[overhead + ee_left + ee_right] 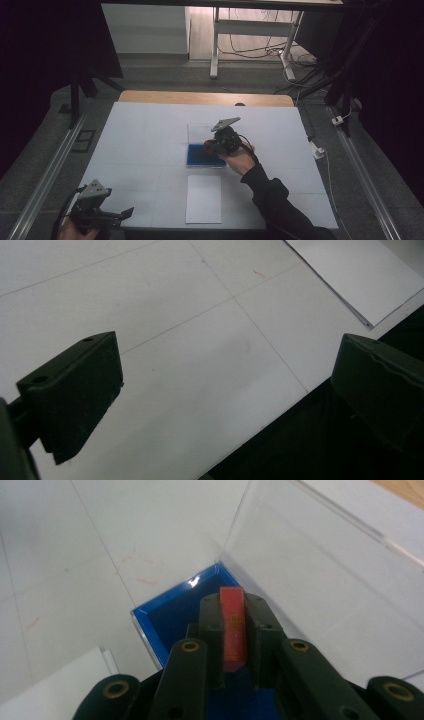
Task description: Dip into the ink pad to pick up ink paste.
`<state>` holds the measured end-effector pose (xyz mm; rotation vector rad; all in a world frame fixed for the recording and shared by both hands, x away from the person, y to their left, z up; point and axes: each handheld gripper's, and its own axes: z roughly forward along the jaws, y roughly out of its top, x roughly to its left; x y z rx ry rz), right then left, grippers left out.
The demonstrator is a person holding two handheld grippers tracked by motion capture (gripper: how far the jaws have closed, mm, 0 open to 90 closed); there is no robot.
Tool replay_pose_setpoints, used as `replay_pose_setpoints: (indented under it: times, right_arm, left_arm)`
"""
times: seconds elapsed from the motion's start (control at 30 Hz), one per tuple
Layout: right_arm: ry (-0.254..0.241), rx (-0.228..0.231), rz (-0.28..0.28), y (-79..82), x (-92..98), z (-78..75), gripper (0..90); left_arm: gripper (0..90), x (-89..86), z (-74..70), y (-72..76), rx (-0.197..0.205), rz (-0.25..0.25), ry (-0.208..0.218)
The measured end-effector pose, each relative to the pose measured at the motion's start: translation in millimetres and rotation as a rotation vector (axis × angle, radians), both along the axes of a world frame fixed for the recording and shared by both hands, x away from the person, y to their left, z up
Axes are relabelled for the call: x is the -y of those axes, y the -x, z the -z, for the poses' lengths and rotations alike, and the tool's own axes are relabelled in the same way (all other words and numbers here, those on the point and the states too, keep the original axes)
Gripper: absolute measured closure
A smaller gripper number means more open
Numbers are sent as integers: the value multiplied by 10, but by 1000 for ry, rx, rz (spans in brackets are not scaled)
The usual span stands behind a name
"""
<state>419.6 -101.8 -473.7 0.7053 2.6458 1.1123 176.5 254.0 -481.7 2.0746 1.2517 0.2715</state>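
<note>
One blue box (205,155) at 12 o'clock, one red block (233,630), one white paper (203,198), two grippers.

**Red piece held over the blue box**

The right tool (234,630) has its two black jaws squeezed tight on a thin red piece (233,625). The red piece stands up straight between them. Just under it is a blue box (172,615) with its top open. A clear lid (320,580) stands tilted up at the far side of the box. The box sits on the white tabletop (75,555). A white sheet of paper (60,685) lies near the box's corner.
</note>
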Motion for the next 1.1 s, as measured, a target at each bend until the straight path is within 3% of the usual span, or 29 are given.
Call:
replay_pose_setpoints:
  times: [0.17, 0.33, 0.6, 0.9, 1.1]
  right_arm:
    - [38, -2, 5, -21, -3, 90, 799]
    - [42, -21, 5, -47, -3, 186, 799]
    - [39, -26, 11, -50, -4, 204, 802]
    - [115, 48, -15, 34, -96, 202, 803]
    - [76, 19, 4, -2, -67, 218, 804]
  left_arm:
    - [7, -2, 0, 0, 0, 0, 1]
    - [7, -1, 0, 2, 2, 1, 1]
    - [8, 2, 1, -1, -1, 2, -1]
    - [8, 8, 2, -8, -5, 3, -5]
    - [8, 12, 2, -10, -4, 5, -6]
